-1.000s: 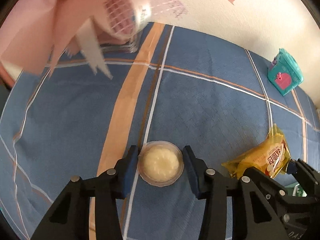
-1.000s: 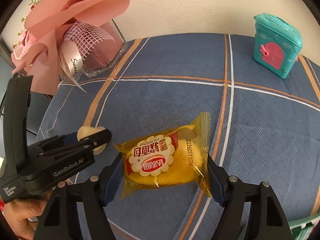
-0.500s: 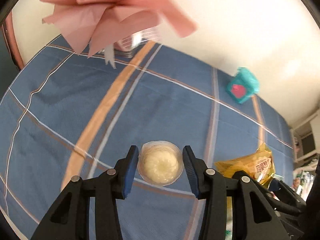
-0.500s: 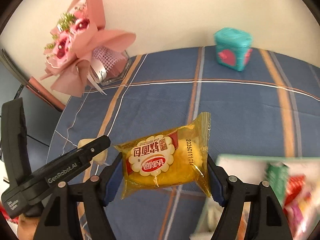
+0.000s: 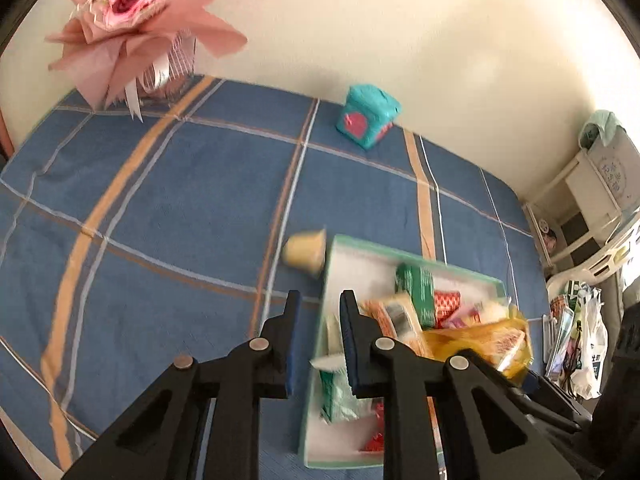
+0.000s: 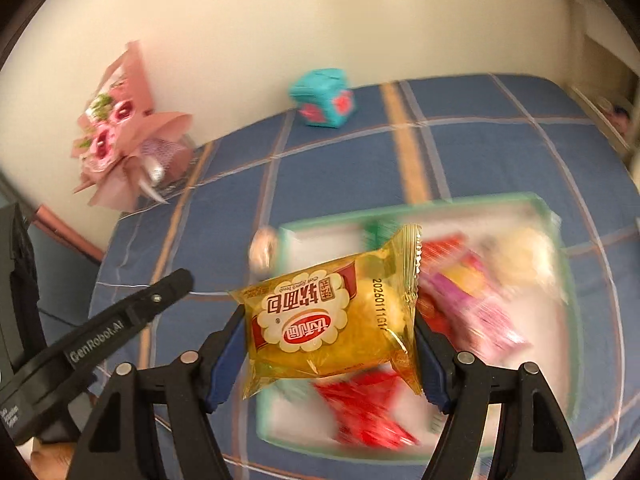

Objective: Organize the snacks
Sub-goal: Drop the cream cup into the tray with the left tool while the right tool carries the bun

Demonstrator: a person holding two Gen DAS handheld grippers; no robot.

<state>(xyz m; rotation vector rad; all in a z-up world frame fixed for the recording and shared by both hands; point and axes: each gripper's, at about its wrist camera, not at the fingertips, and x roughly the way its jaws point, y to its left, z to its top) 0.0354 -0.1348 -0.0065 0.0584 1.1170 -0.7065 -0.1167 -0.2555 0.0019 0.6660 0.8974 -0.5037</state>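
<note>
Left tongs [image 5: 318, 300]: jaws just closed further, pressed near together, nothing between. Small round pale-yellow jelly cup [image 5: 304, 252] on its side ahead of the tips, on the blue plaid cloth [image 5: 180, 208], touching the near corner of the green-rimmed white snack tray [image 5: 412, 258]. Right tongs [image 6: 330, 318]: spread wide, pinching the yellow plastic-wrapped bread packet [image 6: 332, 320] above the tray. Pink bouquet [image 5: 136, 12] and teal toy box [image 5: 370, 114] far ahead, by the wall.

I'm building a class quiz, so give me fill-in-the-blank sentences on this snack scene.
1. The right hand-held gripper grips a ____ bread packet.
2. The pudding cup is ____ the tray.
3. The teal toy house sits near the ____.
Missing words: yellow; outside; wall.
</note>
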